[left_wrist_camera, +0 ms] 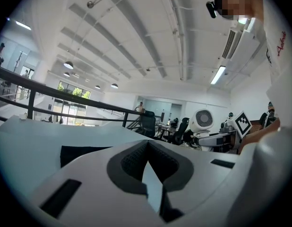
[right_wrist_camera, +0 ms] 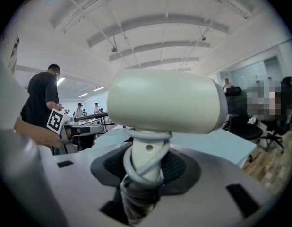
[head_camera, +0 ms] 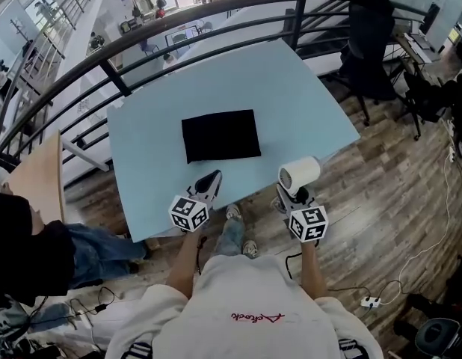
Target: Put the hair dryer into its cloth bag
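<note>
A black cloth bag [head_camera: 220, 135] lies flat in the middle of the light blue table [head_camera: 306, 103]; its dark edge [left_wrist_camera: 82, 153] shows in the left gripper view. My right gripper [head_camera: 292, 193] is shut on the handle of the white hair dryer [head_camera: 299, 176], whose barrel [right_wrist_camera: 165, 100] stands up above the jaws with its cord wound round the handle [right_wrist_camera: 145, 162]. It hangs at the table's near right edge. My left gripper [head_camera: 209, 182] is shut with nothing in it, over the table's near edge just in front of the bag.
A dark curved railing [head_camera: 179, 22] runs behind the table. A wooden board [head_camera: 38, 178] lies at the left and a black chair [head_camera: 369, 47] stands at the back right. Another person [right_wrist_camera: 41, 103] stands beyond the table in the right gripper view.
</note>
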{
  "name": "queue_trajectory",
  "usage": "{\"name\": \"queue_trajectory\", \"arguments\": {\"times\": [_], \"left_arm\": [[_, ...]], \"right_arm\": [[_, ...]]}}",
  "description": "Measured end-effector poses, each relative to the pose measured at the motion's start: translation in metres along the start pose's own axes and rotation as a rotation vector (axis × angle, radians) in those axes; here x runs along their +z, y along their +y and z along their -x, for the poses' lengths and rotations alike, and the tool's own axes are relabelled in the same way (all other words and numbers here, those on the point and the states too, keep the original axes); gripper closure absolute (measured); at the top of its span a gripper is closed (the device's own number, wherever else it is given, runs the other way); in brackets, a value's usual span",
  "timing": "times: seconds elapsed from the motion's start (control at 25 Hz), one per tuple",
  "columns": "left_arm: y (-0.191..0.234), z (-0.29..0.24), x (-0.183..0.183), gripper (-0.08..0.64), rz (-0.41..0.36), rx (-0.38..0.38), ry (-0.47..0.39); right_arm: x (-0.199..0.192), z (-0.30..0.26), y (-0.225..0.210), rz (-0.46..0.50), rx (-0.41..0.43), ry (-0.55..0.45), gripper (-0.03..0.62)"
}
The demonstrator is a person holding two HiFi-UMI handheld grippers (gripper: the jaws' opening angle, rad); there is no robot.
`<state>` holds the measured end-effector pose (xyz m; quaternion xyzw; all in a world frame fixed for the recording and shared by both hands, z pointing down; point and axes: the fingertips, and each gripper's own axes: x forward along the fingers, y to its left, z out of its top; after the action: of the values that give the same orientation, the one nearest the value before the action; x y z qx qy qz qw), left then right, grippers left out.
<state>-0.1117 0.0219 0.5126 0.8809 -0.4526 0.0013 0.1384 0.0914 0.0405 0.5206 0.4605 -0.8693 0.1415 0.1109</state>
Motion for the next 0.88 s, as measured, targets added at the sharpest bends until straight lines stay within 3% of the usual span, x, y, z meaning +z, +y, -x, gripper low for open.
{"name": "queue_trajectory", "arguments": {"times": [0.52, 0.88], "left_arm": [[0.083, -0.107, 0.017, 0.554, 0.049, -0.062, 0.014], [0.127, -0.142, 0.006, 0.552, 0.142, -0.033, 0.024]], "right_arm": [[0.05, -0.108, -0.057, 0.008, -0.052, 0.005, 0.411], [0.065, -0.158, -0.083, 0.001, -0.063, 0.041, 0.411]]}}
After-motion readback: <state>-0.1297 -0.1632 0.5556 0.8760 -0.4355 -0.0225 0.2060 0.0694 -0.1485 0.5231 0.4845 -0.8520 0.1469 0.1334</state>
